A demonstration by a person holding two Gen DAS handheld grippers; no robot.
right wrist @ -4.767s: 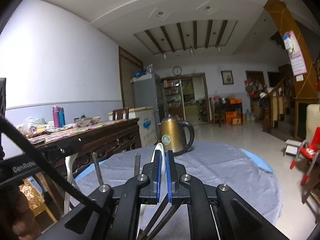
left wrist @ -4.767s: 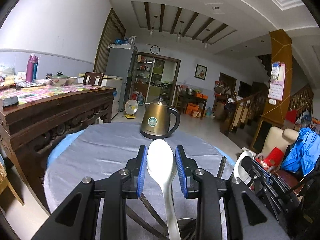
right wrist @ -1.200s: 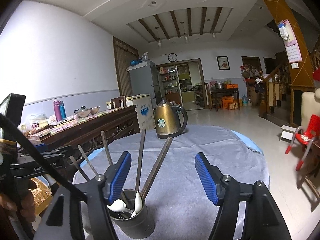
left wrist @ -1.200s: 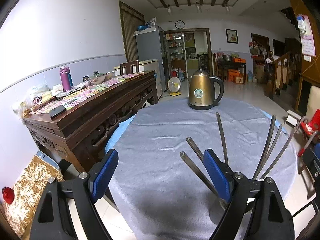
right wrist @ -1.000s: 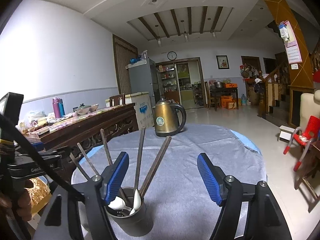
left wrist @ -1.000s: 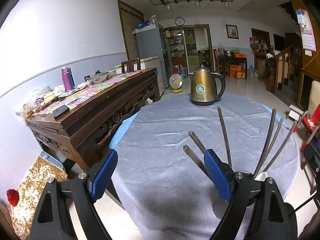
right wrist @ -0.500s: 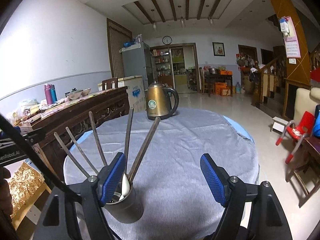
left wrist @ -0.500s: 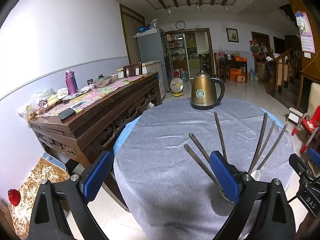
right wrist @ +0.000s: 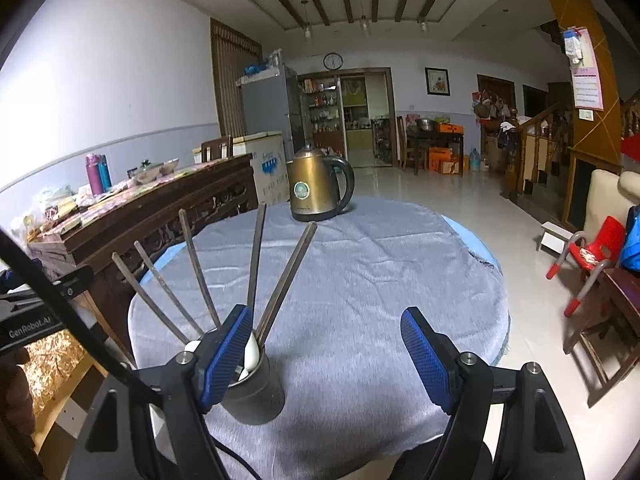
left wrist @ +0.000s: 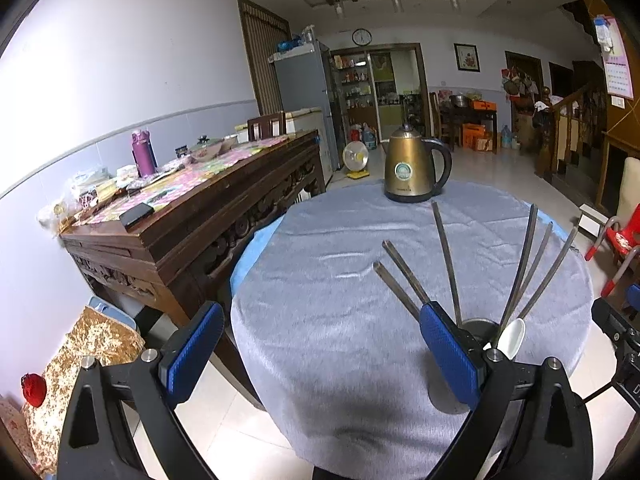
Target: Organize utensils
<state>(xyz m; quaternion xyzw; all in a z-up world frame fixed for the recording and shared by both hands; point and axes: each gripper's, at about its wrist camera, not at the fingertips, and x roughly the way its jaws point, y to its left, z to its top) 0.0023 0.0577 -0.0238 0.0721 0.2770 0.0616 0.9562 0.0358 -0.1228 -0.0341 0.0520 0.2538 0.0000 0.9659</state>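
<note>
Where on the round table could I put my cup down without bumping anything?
The grey tablecloth is bare between the gold kettle at the far edge and the dark metal utensil cup near the front. The table's right half is bare too. It is crowded only around the cup, where long metal chopsticks fan outward.

My two wrist cameras sit close at the table's (left wrist: 320, 280) near edge, angled slightly down, facing the kettle (left wrist: 412, 168). Both share the holder (right wrist: 256, 392), left view from its left.
</note>
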